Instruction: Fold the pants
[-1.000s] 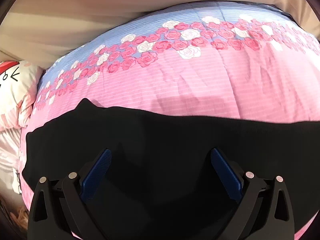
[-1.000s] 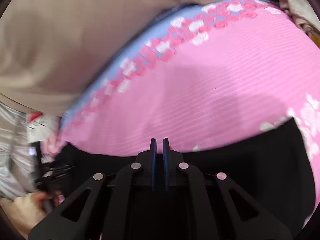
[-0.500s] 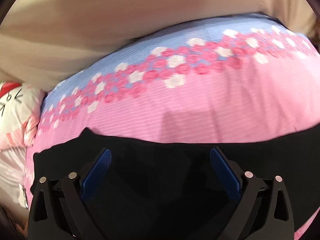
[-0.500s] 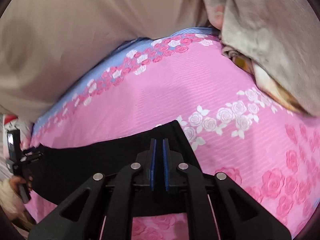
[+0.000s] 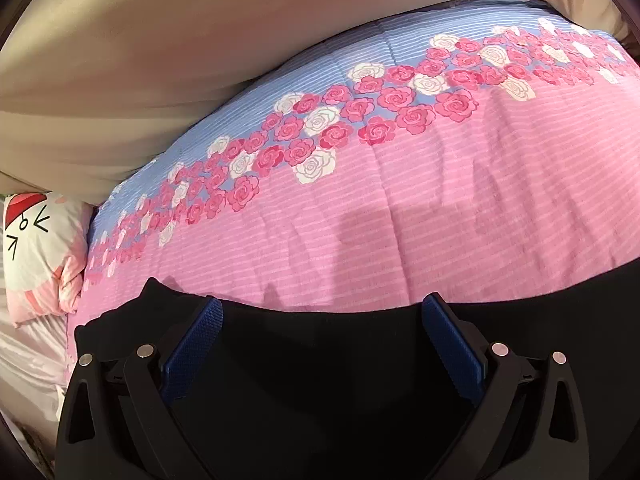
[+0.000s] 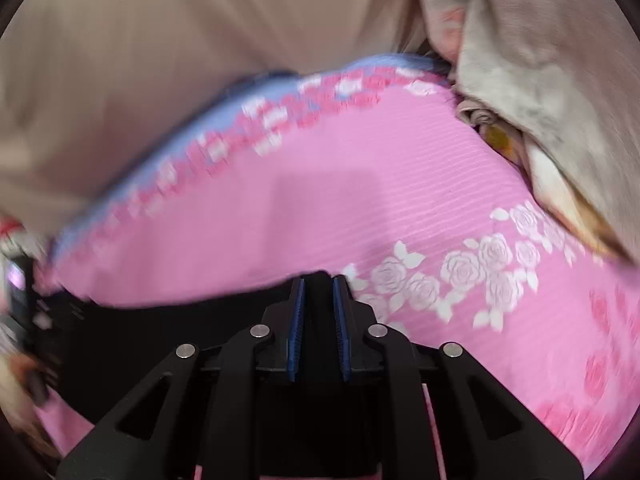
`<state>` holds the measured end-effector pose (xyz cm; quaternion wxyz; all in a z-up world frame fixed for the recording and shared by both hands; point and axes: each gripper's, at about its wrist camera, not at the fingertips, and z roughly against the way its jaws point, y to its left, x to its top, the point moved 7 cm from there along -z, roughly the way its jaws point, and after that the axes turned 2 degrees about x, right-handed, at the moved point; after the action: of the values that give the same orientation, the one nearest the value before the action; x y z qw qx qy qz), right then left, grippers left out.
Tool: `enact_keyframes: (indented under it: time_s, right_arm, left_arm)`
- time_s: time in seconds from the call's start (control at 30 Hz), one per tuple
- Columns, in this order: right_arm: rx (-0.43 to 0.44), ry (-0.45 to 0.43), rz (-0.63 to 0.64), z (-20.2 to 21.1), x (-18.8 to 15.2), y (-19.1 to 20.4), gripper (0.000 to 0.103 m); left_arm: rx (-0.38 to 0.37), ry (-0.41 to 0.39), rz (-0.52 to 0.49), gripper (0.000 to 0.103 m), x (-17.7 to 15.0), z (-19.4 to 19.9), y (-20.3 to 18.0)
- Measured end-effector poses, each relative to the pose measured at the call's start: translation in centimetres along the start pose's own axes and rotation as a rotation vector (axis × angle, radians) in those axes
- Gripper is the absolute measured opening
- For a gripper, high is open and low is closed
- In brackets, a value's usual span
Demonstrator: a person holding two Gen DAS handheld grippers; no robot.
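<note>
Your left gripper [image 5: 320, 312] spreads wide over the black pants [image 5: 320, 380]; clear pink quilt [image 5: 400, 240] lies beyond their edge. Your right gripper [image 6: 319, 280] has just been opening to a narrow gap, pants dark between the pads.

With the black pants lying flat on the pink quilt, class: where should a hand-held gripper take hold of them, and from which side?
Grip the black pants at the raised corner on their far edge in the left wrist view. It sticks up off the pink quilt, so a pad could probably slip under it. Come from above and from the near side, with the left hand-held gripper, whose jaws already stand wide.
</note>
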<state>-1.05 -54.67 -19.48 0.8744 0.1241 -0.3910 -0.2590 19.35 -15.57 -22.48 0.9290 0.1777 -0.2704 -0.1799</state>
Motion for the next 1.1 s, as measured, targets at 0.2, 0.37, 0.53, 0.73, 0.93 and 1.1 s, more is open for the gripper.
enact_keyframes:
  time_s: [0.2, 0.37, 0.53, 0.73, 0.93, 1.1]
  right_arm:
    - [0.078, 0.166, 0.056, -5.1, -3.6, 2.6, 0.0]
    - [-0.18, -0.041, -0.16, 0.2, 0.9, -7.3, 0.007]
    - [0.026, -0.046, -0.121, 3.7, -0.2, -2.0, 0.007]
    - [0.029, 0.02, -0.216, -0.4, -2.6, -5.1, 0.0]
    - [-0.234, -0.033, -0.183, 9.1, -0.4, -9.1, 0.011]
    - [-0.28, 0.064, -0.097, 8.7, -3.1, -4.3, 0.05]
  left_arm:
    - [-0.011, -0.019, 0.052, 0.098, -0.2, 0.0, 0.3]
    - [-0.006, -0.02, 0.004, 0.098, -0.2, -0.1, 0.1]
    - [-0.013, -0.032, -0.003, 0.098, -0.3, 0.1, 0.2]
    - [-0.003, -0.032, 0.012, 0.098, -0.4, 0.0, 0.2]
    - [-0.015, -0.042, -0.022, 0.098, 0.0, 1.3, 0.8]
    - [-0.017, -0.11, -0.085, 0.098, -1.1, 5.0, 1.5]
